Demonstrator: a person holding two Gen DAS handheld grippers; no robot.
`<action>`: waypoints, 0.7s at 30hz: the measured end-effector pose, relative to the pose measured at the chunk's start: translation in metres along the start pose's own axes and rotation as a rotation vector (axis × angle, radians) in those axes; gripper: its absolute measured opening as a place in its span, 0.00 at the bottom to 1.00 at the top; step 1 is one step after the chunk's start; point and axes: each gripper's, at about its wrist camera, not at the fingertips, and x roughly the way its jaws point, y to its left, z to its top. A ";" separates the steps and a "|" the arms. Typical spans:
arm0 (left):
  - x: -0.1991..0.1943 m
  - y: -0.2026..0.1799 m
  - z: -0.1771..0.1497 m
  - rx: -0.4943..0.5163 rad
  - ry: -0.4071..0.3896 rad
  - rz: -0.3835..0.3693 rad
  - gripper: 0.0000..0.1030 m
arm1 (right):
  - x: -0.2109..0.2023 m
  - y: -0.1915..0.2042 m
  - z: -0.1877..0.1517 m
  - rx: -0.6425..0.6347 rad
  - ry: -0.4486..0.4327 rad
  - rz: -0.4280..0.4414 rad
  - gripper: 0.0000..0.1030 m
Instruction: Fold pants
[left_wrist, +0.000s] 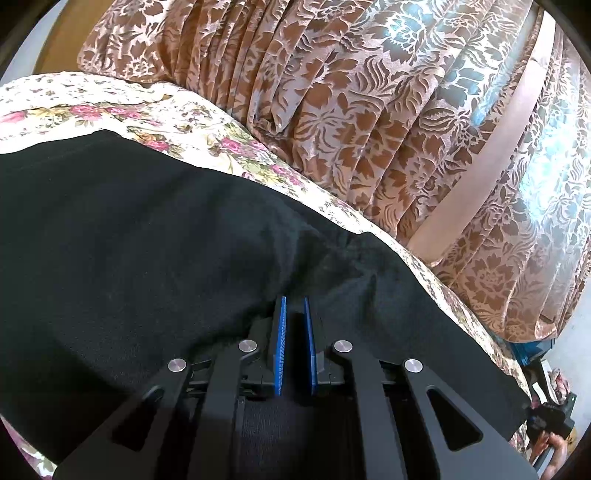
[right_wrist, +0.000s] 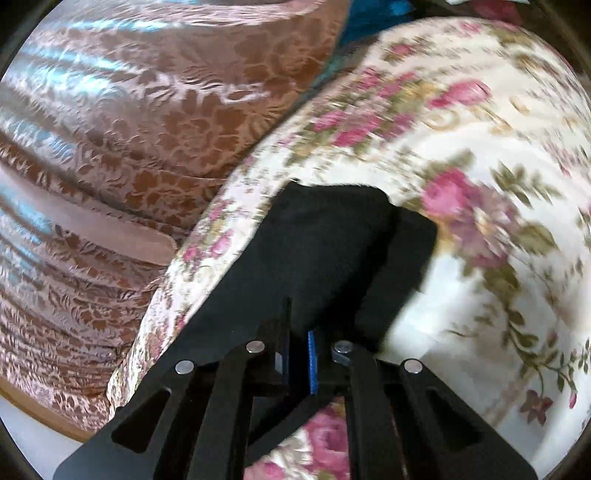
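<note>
The black pants (left_wrist: 147, 240) are spread on the floral bedspread (left_wrist: 184, 110), filling the lower left of the frame. Cloth is pinched by the closed left gripper (left_wrist: 294, 306) and right gripper (right_wrist: 295, 332). A fold is judged underway; both edges must next be carried across together.

The left tool (left_wrist: 294, 306) points forward and somewhat downward. Its two black fingers end in blue ribbed pads (left_wrist: 279, 343) that stand nearly together, with black cloth pinched in the narrow slit between them. Four silver pivot pins sit behind the pads on the black linkage arms, which spread outward toward the camera.

The right tool (right_wrist: 297, 332) also tilts downward, its jaws drawn together on a fold of black cloth. Only its right blue pad (right_wrist: 312, 363) shows clearly; the left finger is dark and edge-on. In the left wrist view, a hand (left_wrist: 556, 448) appears at the far lower right, partly visible.
</note>
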 end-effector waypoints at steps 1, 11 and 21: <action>0.000 0.000 0.000 0.003 0.001 0.000 0.08 | 0.002 -0.005 -0.001 0.018 0.005 0.001 0.06; -0.011 -0.025 -0.004 0.095 0.021 0.062 0.08 | -0.018 -0.002 -0.005 -0.053 -0.046 -0.041 0.24; -0.001 -0.127 -0.026 0.312 0.105 -0.119 0.08 | -0.031 0.047 0.001 -0.379 -0.186 -0.133 0.26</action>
